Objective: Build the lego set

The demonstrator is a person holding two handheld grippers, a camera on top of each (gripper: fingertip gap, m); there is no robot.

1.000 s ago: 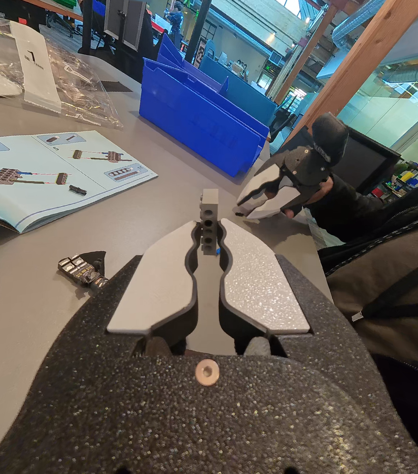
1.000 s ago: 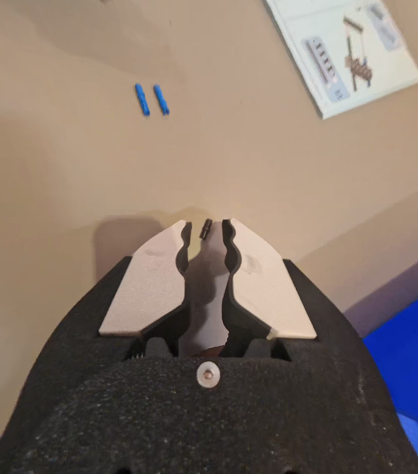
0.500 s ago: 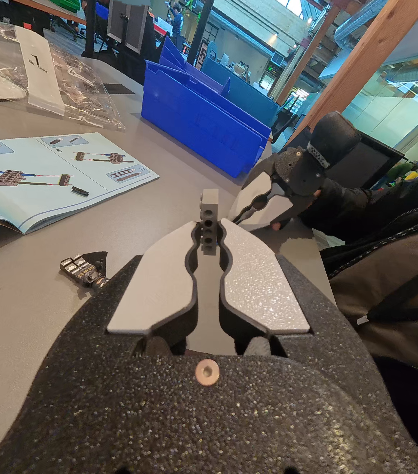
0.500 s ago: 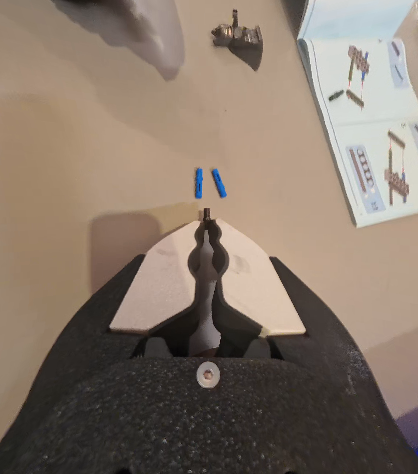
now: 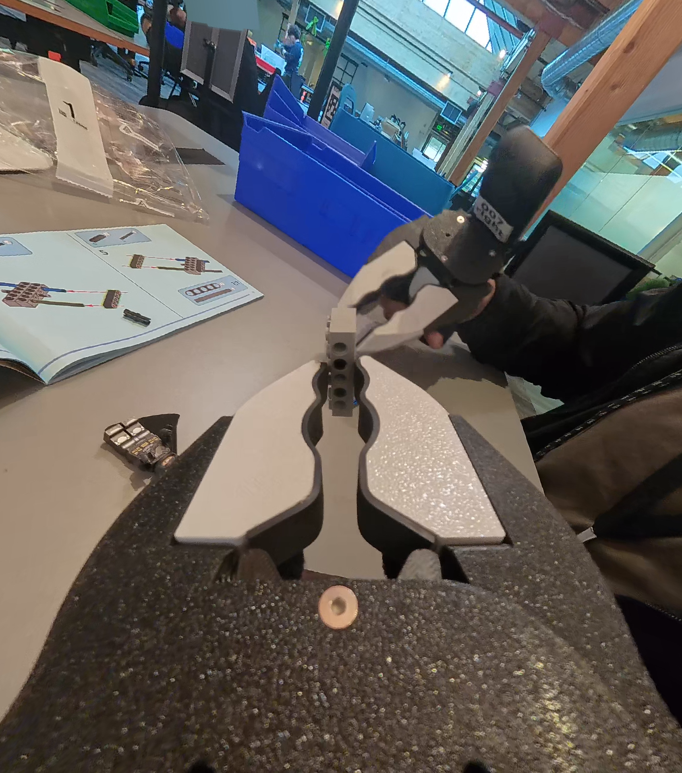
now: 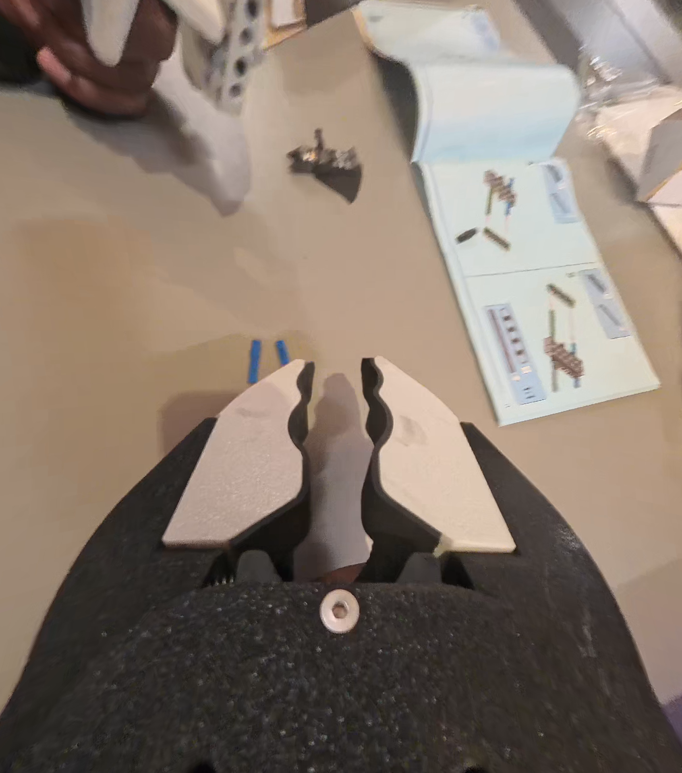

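Observation:
My left gripper (image 5: 339, 370) is shut on a grey beam (image 5: 342, 334) with a row of holes and holds it upright above the grey table (image 5: 205, 376). The beam also shows blurred at the top of the right wrist view (image 6: 234, 71). My right gripper (image 6: 337, 364) is open, with nothing between its pads. In the left wrist view it (image 5: 360, 328) hovers with its tips right beside the top of the beam. Two blue pins (image 6: 254, 362) lie on the table just left of its fingertips.
An open instruction booklet (image 5: 79, 284) lies to the left. A small dark assembly (image 5: 140, 441) sits beside my left gripper. A blue bin (image 5: 322, 200) stands at the back, with clear plastic bags (image 5: 130, 138) at the far left. A person's dark sleeve (image 5: 561, 334) is at the right. Spacing between my two grippers at the tips: around 12 cm.
My right gripper shut on a small black pin on the table, lifted it up to the beam, then opened; the pin is no longer between its pads. My left gripper held the beam still.

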